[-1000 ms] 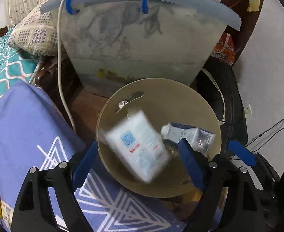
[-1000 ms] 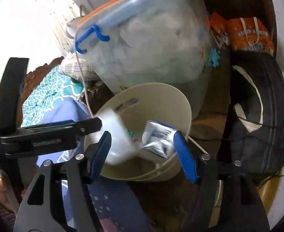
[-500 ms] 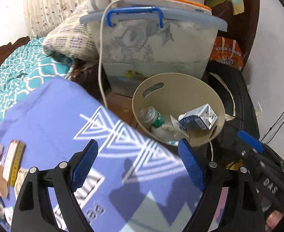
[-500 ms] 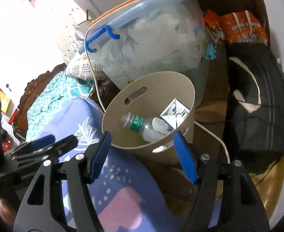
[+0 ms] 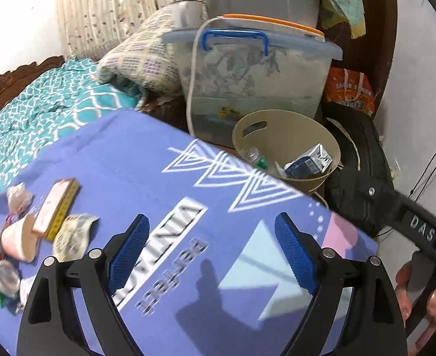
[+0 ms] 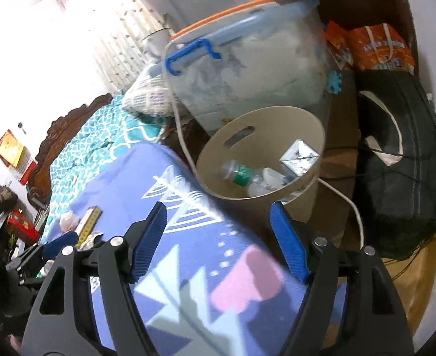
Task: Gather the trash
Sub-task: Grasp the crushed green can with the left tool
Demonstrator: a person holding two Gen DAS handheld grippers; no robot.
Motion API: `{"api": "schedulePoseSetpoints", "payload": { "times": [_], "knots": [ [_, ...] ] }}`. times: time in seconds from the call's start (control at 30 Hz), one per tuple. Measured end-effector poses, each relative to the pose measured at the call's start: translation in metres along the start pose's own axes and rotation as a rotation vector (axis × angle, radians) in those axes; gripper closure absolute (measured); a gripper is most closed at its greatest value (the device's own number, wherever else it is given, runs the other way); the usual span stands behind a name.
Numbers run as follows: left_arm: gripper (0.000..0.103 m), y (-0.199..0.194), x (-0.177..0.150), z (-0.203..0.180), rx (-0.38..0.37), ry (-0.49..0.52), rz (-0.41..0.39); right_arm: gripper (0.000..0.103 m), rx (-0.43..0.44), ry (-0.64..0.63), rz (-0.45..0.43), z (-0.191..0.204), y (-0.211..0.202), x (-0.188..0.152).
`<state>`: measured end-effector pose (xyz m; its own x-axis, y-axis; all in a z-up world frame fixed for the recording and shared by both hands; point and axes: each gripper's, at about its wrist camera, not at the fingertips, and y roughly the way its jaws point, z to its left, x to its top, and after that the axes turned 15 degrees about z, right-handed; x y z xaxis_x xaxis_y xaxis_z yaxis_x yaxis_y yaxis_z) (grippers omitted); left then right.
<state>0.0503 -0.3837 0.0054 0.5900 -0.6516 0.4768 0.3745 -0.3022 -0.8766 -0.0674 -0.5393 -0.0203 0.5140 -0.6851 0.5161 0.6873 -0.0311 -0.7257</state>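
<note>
A beige bin (image 5: 289, 130) (image 6: 262, 124) stands on the floor past the purple mat's (image 5: 135, 160) far edge. In it lie a milk carton (image 5: 309, 160) (image 6: 299, 157), a green-labelled plastic bottle (image 5: 255, 158) (image 6: 238, 173) and a white pack (image 6: 272, 175). My left gripper (image 5: 212, 222) hangs open and empty over the mat. To its left lie a crumpled paper (image 5: 17, 197), a flat box (image 5: 59, 207), a paper cup (image 5: 19, 240), a wrapper (image 5: 72, 234) and a green can (image 5: 1, 281). My right gripper (image 6: 218, 207), its jaws opening, has nothing between them.
Behind the bin stands a clear storage box (image 5: 253, 74) with a blue handle, and a white cable (image 5: 191, 95) hangs down its front. A black bag (image 5: 360, 172) and an orange bag (image 5: 348, 89) sit to the right. A teal bedspread (image 5: 40, 112) lies left.
Both grippers have drawn back from over the bin to above the mat. The white pack and the carton, falling a second ago, now lie in the bin. The trash pile has come into the left view.
</note>
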Motion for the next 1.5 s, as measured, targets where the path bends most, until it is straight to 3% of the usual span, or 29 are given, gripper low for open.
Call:
{"api": "schedulePoseSetpoints", "payload": {
  "times": [0.23,0.43,0.5,0.57,0.7,0.77,0.83,1.0,1.2,1.3,1.33,1.37,1.4,1.43,1.5],
  "knots": [
    [0.02,-0.021,-0.052,0.06,0.04,-0.109,-0.001,0.03,0.067,-0.134,0.066,0.066,0.016,-0.016],
    [0.02,-0.031,-0.122,0.132,0.045,-0.271,0.043,0.046,0.149,-0.297,0.213,0.139,0.056,-0.046],
    [0.02,-0.038,-0.143,0.157,0.054,-0.328,0.046,0.047,0.181,-0.356,0.262,0.165,0.068,-0.057],
    [0.02,-0.045,-0.162,0.187,0.066,-0.403,0.047,0.047,0.207,-0.401,0.299,0.187,0.079,-0.068],
    [0.02,-0.054,-0.191,0.275,0.057,-0.646,0.069,0.047,0.244,-0.462,0.356,0.22,0.095,-0.087],
    [0.021,-0.054,-0.202,0.315,0.003,-0.781,0.08,0.046,0.26,-0.51,0.381,0.239,0.101,-0.098],
    [0.022,-0.048,-0.212,0.35,-0.1,-0.892,0.084,0.046,0.254,-0.58,0.392,0.257,0.106,-0.111],
    [0.023,-0.027,-0.212,0.371,-0.251,-0.97,0.104,0.04,0.207,-0.753,0.396,0.292,0.113,-0.132],
    [0.023,-0.017,-0.204,0.375,-0.32,-1.022,0.069,0.035,0.142,-0.953,0.399,0.327,0.134,-0.151],
    [0.023,-0.013,-0.2,0.376,-0.312,-1.069,0.051,0.035,0.1,-1.02,0.392,0.342,0.149,-0.156],
    [0.03,-0.012,-0.198,0.377,-0.302,-1.089,0.047,0.036,0.089,-1.035,0.392,0.346,0.154,-0.158],
    [0.053,-0.01,-0.197,0.378,-0.297,-1.107,0.049,0.043,0.083,-1.041,0.418,0.349,0.161,-0.158],
    [0.068,-0.005,-0.197,0.379,-0.317,-1.127,0.063,0.049,0.087,-1.038,0.435,0.349,0.165,-0.157],
    [0.074,0.0,-0.201,0.382,-0.347,-1.158,0.062,0.064,0.103,-1.031,0.445,0.35,0.167,-0.155],
    [0.076,0.002,-0.206,0.386,-0.38,-1.188,0.04,0.078,0.111,-1.03,0.446,0.35,0.166,-0.155]
  ]
}}
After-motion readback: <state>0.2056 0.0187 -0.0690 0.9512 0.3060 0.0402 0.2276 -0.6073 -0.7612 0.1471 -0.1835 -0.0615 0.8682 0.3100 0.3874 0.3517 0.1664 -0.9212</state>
